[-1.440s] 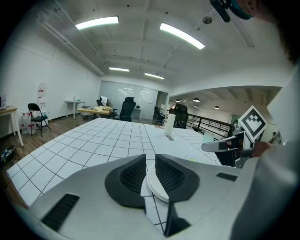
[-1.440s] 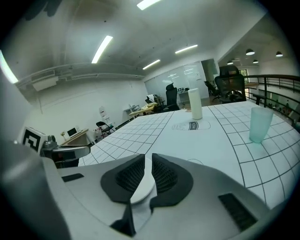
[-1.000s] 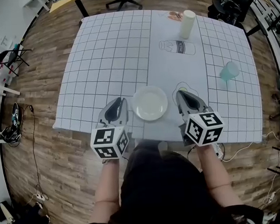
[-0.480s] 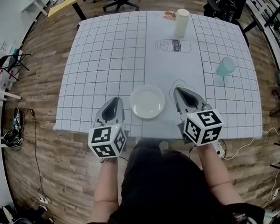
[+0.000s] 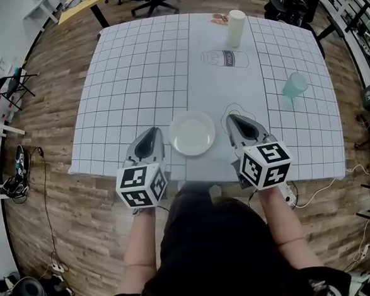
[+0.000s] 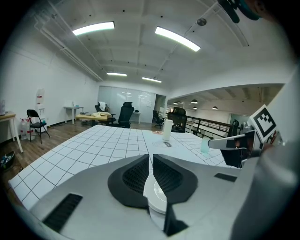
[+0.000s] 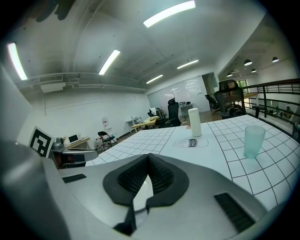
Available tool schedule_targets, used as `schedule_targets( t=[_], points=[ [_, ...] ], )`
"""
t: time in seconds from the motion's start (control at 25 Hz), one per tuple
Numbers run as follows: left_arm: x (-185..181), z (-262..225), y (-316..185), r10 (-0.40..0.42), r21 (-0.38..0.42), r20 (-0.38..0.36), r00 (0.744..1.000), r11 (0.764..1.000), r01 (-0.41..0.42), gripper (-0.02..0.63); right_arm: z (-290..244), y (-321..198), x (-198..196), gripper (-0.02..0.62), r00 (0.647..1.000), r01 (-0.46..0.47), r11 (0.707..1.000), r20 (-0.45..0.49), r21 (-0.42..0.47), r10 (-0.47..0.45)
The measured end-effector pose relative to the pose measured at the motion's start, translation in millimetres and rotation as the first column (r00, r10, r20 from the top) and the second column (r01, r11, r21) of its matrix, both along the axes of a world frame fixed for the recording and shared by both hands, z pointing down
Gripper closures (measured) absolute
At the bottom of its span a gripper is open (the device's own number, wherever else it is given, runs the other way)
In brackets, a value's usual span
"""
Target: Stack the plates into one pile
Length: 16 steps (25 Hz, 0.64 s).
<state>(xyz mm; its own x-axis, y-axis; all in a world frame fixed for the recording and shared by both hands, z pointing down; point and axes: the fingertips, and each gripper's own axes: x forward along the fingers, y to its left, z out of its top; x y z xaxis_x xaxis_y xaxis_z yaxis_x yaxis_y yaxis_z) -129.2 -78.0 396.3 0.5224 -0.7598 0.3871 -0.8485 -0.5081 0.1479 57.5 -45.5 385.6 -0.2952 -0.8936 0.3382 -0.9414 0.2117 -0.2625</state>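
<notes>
At near-centre of table [image 5: 135, 65] plate pile [image 5: 192, 133] sits free, L gripper [image 5: 152, 134] and R gripper [image 5: 233, 119] parked either side, fingers closed w/ nothing held, prob bc stack looks done.

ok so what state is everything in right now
plates: lying flat, apparently in one pile, between the grippers
tall white cup: upright
teal cup: upright
left gripper: shut, empty
right gripper: shut, empty
</notes>
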Motion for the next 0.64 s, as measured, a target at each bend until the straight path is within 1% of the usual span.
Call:
schedule_targets(
  t=[0.64],
  points=[
    [-13.6, 8.3, -4.3, -0.020, -0.023, -0.001, 1.000, 1.000, 0.020, 0.558, 9.7, -8.4, -10.9, 0.580, 1.000, 0.016, 0.999, -0.007, -0.028, -0.016]
  ],
)
